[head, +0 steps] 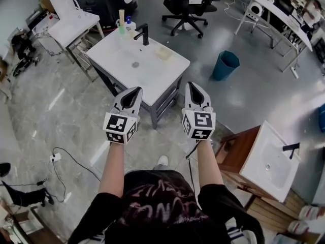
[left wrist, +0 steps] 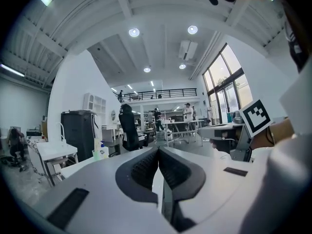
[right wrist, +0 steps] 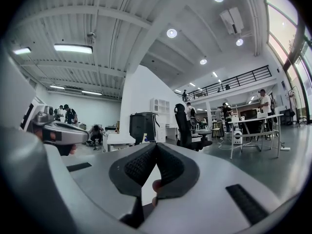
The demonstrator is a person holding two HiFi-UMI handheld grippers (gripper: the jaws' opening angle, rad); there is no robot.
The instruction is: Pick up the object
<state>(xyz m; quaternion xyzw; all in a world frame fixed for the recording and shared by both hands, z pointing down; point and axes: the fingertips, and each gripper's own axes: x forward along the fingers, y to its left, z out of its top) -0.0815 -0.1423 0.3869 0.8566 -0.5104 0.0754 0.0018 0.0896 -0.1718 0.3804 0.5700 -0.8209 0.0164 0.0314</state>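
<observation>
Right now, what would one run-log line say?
left claw: shut, empty | right claw: shut, empty | white sink: ahead, untouched | pickup: not started

Workshop floor clutter around a white basin unit (head: 109, 47)
Black tap (head: 143, 34) is standing at the basin's back edge; blue bin (head: 224, 66) is sitting on the grey floor to its right; black office chair (head: 182, 4) is standing beyond; a second basin (head: 264, 151) in a wooden cabinet (head: 236, 154) is showing at right; power strip (head: 55, 157) is lying at left

White sink (head: 152, 75), teal bin (head: 225, 65), greenish bottle (head: 122, 23)
</observation>
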